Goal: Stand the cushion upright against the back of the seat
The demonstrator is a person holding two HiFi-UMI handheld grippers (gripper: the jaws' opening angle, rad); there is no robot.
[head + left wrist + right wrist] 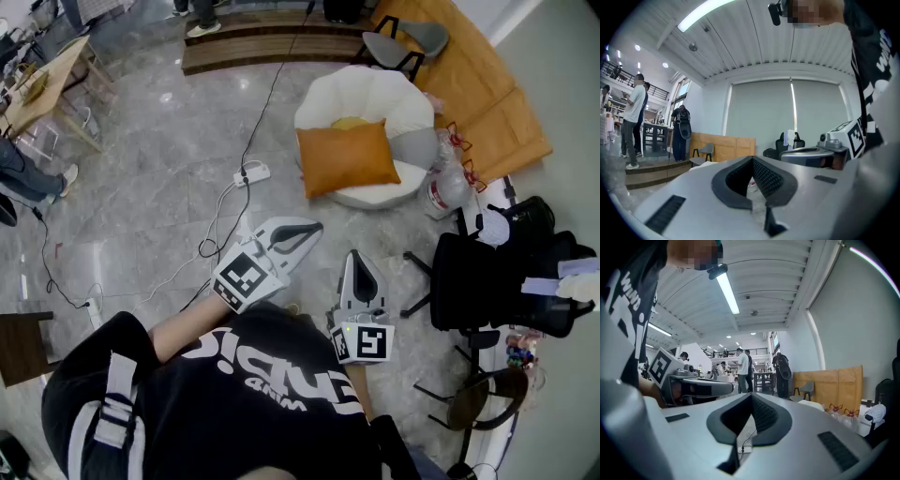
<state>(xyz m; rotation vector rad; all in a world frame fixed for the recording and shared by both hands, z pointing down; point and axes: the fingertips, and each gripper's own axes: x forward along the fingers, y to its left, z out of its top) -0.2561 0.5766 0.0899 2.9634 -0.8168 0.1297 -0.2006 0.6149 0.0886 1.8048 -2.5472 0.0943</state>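
An orange cushion (347,157) lies across the front of a white round seat (375,94), with a grey cushion (417,147) beside it on the right. Both grippers are held close to my body, well short of the seat. My left gripper (311,230) points toward the seat with its jaws shut and nothing between them (752,160). My right gripper (355,257) is also shut and empty (751,397). The cushion does not show in either gripper view.
A white power strip (251,174) and its cables trail over the marble floor between me and the seat. A black office chair (483,281) stands at the right, with bottles and bags (450,183) by the seat. A grey chair (408,42) and a wooden platform (253,42) are behind.
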